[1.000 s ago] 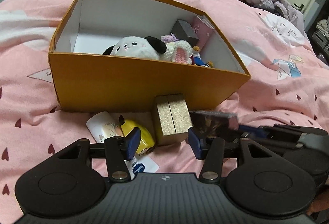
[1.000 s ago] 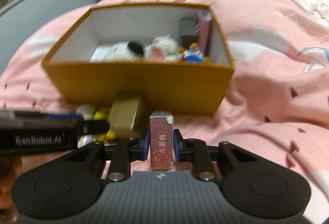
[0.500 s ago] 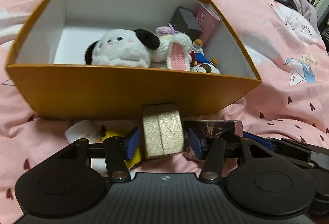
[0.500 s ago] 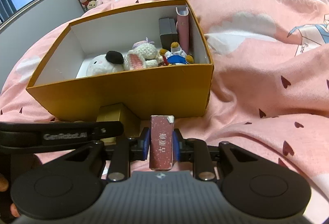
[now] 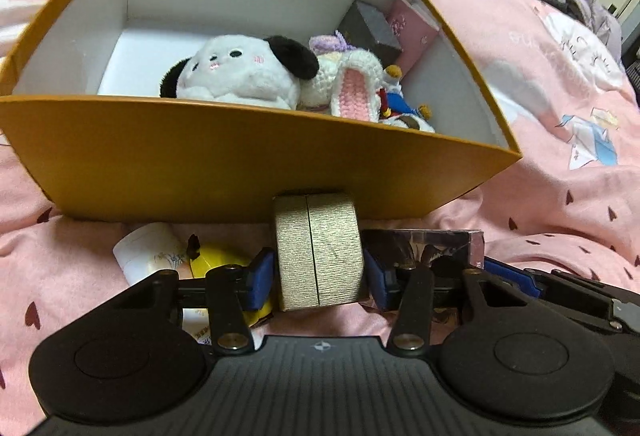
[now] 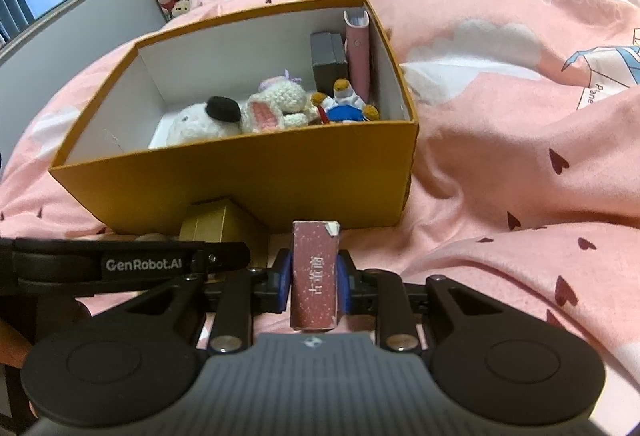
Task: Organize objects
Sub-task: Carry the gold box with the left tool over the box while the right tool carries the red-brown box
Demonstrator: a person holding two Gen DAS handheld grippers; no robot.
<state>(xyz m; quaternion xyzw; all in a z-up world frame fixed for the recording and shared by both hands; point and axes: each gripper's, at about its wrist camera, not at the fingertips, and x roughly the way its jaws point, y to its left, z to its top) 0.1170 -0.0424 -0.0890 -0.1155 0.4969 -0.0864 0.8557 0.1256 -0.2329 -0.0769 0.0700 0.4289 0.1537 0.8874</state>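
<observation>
gold box: stiff, probably light card, sits on the bed touching the orange box front; left gripper open around it, pads on flat sides.
pink box: rigid, right gripper clamped on it.

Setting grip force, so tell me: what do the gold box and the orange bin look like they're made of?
Gold box: likely rigid card wrapped in finely ribbed metallic paper, with a centre seam. Orange bin: matte paperboard, judging by its thin straight walls, white inside and crisp folded corners.
</observation>
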